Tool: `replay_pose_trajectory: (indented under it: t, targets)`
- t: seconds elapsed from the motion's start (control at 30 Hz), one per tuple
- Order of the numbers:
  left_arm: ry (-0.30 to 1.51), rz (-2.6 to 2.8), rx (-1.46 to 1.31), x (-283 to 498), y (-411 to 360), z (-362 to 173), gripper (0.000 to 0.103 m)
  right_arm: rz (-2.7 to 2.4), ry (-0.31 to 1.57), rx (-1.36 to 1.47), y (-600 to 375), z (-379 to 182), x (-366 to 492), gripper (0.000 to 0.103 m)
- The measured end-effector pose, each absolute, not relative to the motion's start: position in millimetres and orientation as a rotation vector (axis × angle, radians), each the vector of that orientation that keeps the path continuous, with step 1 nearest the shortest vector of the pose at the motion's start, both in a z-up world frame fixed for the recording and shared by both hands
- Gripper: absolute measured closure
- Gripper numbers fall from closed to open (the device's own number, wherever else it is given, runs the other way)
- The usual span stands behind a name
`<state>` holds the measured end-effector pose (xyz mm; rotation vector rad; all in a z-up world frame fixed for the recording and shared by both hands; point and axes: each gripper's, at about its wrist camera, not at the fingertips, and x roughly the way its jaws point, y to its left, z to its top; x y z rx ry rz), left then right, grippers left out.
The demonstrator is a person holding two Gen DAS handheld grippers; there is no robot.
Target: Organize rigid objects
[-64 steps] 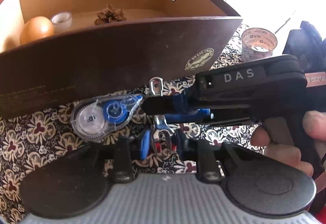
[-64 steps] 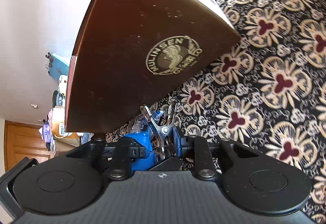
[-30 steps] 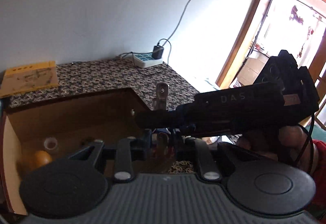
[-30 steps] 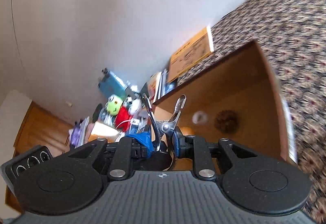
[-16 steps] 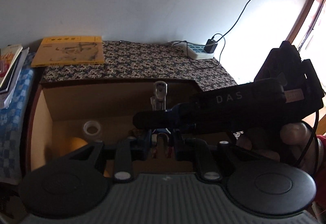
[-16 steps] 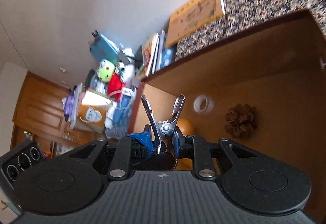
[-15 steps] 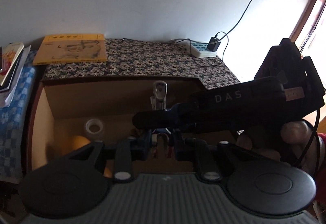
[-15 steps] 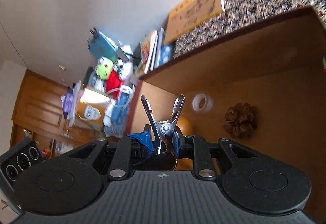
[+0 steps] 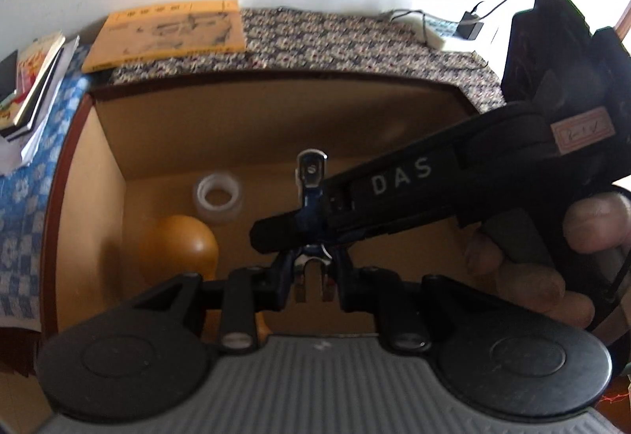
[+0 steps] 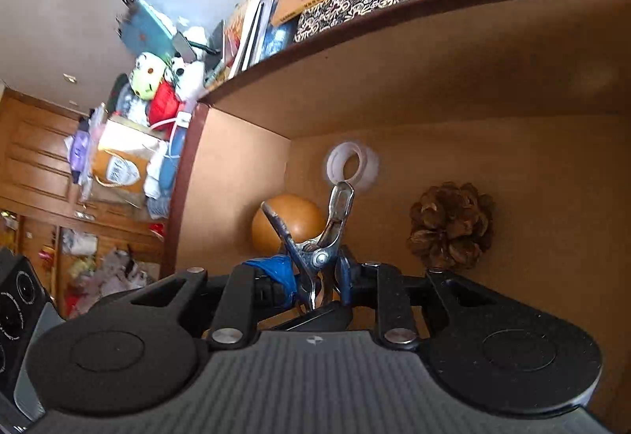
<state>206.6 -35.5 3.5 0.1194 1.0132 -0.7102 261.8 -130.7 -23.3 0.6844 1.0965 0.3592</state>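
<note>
A metal spring clip (image 9: 311, 173) hangs over the open brown box (image 9: 276, 118), gripped from two sides. My left gripper (image 9: 313, 278) is shut on its lower legs. In from the right comes my right gripper (image 9: 276, 232), a hand around its black body, and it crosses the clip at mid height. In the right wrist view the clip (image 10: 315, 236) stands between the blue-taped pads of my right gripper (image 10: 315, 276). Those jaws are opening, and the pads still look to be touching the clip. The clip's handles point up and forward.
On the box floor lie an orange egg-shaped ball (image 10: 290, 221), a clear tape roll (image 10: 351, 167) and a pine cone (image 10: 449, 227). A yellow book (image 9: 165, 33) and a power strip (image 9: 437, 27) lie on the patterned cloth behind the box. Stacked books (image 9: 27, 79) sit at the left.
Both grippers have sunk and tipped downward over the box with the clip still between them. The box floor and its contents now fill more of both views.
</note>
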Motion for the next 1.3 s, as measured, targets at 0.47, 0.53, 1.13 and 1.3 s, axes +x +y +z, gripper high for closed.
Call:
replay_pose_trajectory:
  t: [0.47, 0.53, 1.13, 1.3]
  targets:
    - [1.066, -0.625, 0.165, 223, -30, -13, 0.088, 0.302, 1.035, 0.642, -128, -20, 262, 0.093]
    - [1.060, -0.617, 0.176, 224, -30, -13, 0.088, 0.293, 1.019, 0.641, -130, -18, 260, 0.093]
    - [0.954, -0.489, 0.310, 236, -34, -17, 0.058, 0.095, 0.821, 0.525, -146, -4, 221, 0.093]
    - [0.943, -0.472, 0.353, 232, -40, -21, 0.054, 0.050, 0.781, 0.546, -154, -11, 220, 0.093]
